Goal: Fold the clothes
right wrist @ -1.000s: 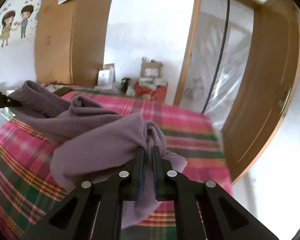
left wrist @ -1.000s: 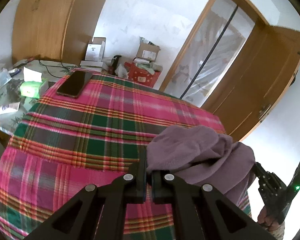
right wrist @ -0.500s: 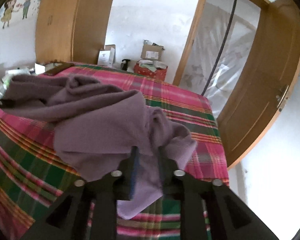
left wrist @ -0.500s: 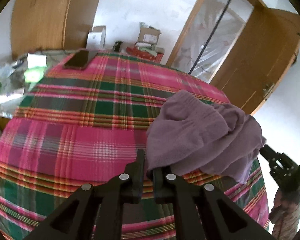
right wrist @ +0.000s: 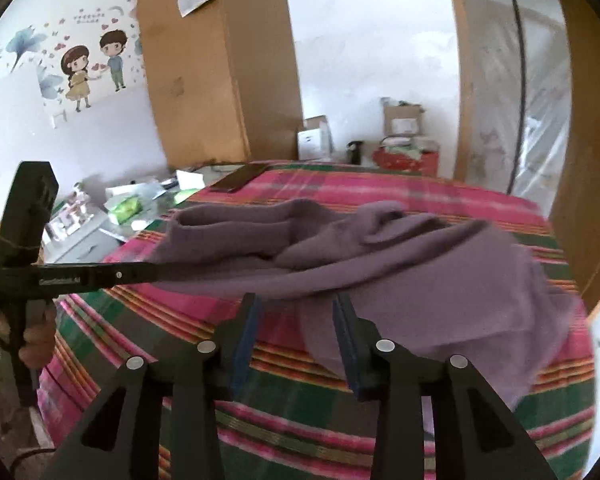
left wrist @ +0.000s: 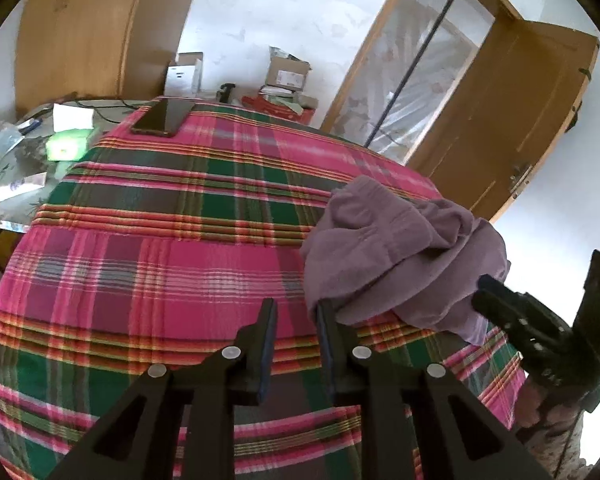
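A purple garment (left wrist: 400, 256) lies in a crumpled heap on the plaid bedspread (left wrist: 160, 264), near the bed's right side. My left gripper (left wrist: 298, 312) is open at the heap's near left edge, and the cloth brushes its right finger. My right gripper (right wrist: 296, 312) is open too, just in front of the garment (right wrist: 380, 256), with nothing between its fingers. In the left wrist view the right gripper (left wrist: 488, 286) comes in from the right against the heap. The left gripper (right wrist: 152, 271) shows side-on in the right wrist view, its tip at the cloth's left end.
A dark phone (left wrist: 162, 118) lies at the bed's far left corner. A side table (left wrist: 16, 200) with tissue packs stands to the left. Boxes (left wrist: 288, 74) sit on the floor behind the bed. A wooden door (left wrist: 500, 120) stands open at the right.
Both grippers were shut on the garment and holding it up. They have opened and let go, and the garment now rests on the bedspread.
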